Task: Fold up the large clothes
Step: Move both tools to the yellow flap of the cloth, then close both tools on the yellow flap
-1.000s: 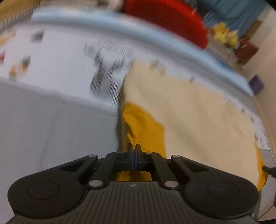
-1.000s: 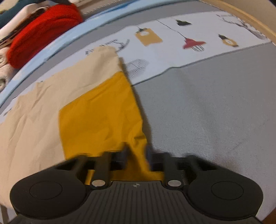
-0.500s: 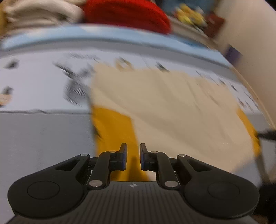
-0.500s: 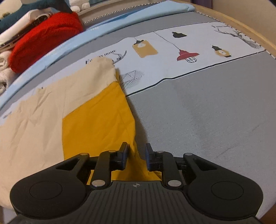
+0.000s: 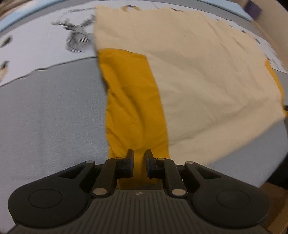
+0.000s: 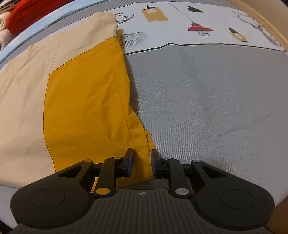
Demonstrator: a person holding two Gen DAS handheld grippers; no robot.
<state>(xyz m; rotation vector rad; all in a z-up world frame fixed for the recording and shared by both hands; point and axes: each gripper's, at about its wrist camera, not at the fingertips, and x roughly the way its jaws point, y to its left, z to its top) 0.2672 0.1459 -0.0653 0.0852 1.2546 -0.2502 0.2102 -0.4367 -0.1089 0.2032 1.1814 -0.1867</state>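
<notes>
**Both claws open over the yellow and cream garment**

My left claw (image 5: 138, 158) hangs with its jaws parted, gripping nothing; the yellow panel (image 5: 133, 108) of the garment runs between and beyond the fingers. To its right spreads the cream part (image 5: 207, 72) of the same garment, lying mostly flat on the grey bed cover (image 5: 50, 117), whose far strip is white with printed pictures (image 5: 79, 39).

My right claw (image 6: 142, 158) is open too, empty, poised over the garment's yellow edge (image 6: 86, 99), with cream cloth (image 6: 23, 81) to the left and bare grey cover (image 6: 207, 99) to the right. A red folded item (image 6: 32, 12) sits far back left.
</notes>
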